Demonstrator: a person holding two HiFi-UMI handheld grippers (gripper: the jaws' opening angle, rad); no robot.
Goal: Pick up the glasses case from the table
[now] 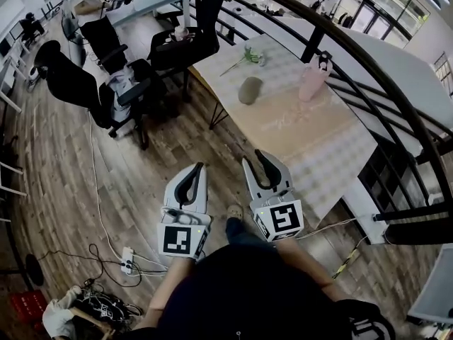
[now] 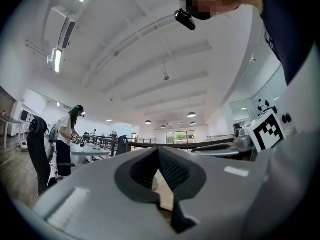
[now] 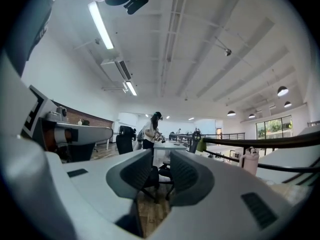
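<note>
The glasses case (image 1: 249, 91), a grey-green oval, lies on the far part of the checked table (image 1: 318, 147), well ahead of both grippers. My left gripper (image 1: 197, 167) hangs over the wooden floor short of the table's near corner. Its jaws meet at the tips (image 2: 158, 151) with nothing between them. My right gripper (image 1: 260, 154) is beside it at the table's near edge. A narrow gap shows between its pads (image 3: 161, 156), and that gap is empty. Neither gripper view shows the case.
A pink bottle (image 1: 311, 80) (image 3: 249, 160) and a glass with green stems (image 1: 253, 55) stand on the table beyond the case. A black railing (image 1: 368, 55) runs along the table's right side. Black office chairs (image 1: 106, 83) stand to the left. A power strip (image 1: 127, 259) lies on the floor.
</note>
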